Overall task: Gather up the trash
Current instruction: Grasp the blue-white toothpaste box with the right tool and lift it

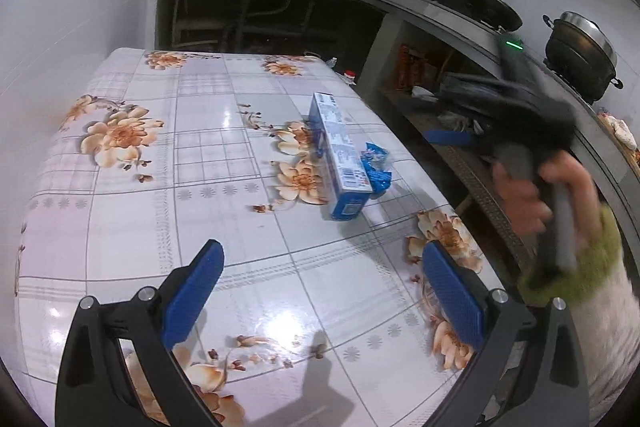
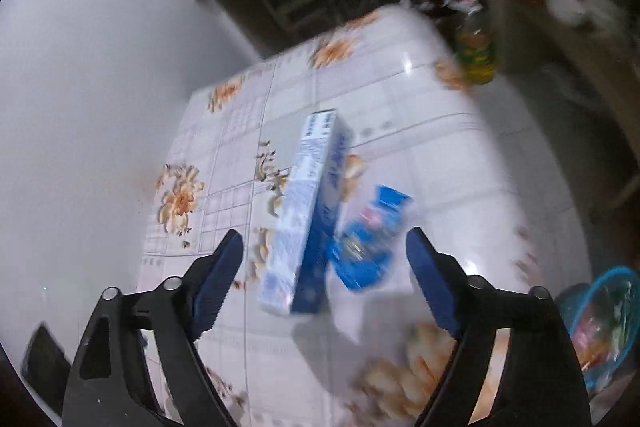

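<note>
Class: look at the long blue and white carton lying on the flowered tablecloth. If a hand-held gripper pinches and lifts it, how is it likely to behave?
The carton looks like thin printed card, so it is probably light and may dent under a hard pinch. It lies flat on a long face, so it should slide rather than roll. The tablecloth is glossy, so a push would likely skid it easily.

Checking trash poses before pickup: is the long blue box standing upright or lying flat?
Lying flat. The box rests lengthwise on the table, one end facing the camera, a crumpled wrapper beside it.
</note>
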Action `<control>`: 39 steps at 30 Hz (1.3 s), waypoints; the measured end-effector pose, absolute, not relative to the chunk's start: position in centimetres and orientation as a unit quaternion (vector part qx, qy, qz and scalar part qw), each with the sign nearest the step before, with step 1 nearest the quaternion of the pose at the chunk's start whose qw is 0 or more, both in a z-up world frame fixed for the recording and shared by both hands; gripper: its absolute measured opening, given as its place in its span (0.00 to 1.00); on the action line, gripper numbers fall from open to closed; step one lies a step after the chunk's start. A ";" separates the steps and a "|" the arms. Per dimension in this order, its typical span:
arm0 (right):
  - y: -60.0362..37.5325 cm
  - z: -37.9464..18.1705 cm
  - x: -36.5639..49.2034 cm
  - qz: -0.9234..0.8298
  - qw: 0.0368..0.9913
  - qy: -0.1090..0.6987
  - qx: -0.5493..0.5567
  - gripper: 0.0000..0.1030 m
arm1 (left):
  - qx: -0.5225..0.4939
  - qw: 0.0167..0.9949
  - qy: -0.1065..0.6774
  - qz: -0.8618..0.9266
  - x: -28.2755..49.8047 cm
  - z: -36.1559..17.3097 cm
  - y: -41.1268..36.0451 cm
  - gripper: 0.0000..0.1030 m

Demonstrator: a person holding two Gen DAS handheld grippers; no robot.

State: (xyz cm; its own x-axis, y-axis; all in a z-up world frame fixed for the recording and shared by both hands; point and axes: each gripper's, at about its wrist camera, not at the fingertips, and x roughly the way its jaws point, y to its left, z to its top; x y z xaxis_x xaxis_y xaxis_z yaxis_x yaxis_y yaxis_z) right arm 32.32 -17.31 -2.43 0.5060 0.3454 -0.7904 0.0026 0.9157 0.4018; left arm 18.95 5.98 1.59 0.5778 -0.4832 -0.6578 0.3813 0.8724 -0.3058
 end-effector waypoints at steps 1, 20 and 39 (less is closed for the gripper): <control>-16.4 -3.2 33.9 0.098 0.841 0.504 0.171 0.67 | -0.066 0.886 0.389 -0.243 18.9 1.6 6.1 0.94; -13.2 -6.5 36.4 0.144 0.796 0.567 0.158 0.19 | -0.086 0.878 0.410 -0.232 20.6 0.8 6.7 0.94; -9.8 -8.4 37.2 0.124 0.797 0.584 0.088 0.30 | -0.077 0.884 0.412 -0.206 20.3 1.2 7.2 0.94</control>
State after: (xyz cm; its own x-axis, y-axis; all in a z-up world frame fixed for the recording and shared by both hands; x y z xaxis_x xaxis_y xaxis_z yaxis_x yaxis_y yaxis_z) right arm 37.22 -9.78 -8.40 0.2862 0.3001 -0.9099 -0.0950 0.9539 0.2847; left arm 20.27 7.19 1.21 0.5750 -0.4273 -0.6977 0.3007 0.9035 -0.3055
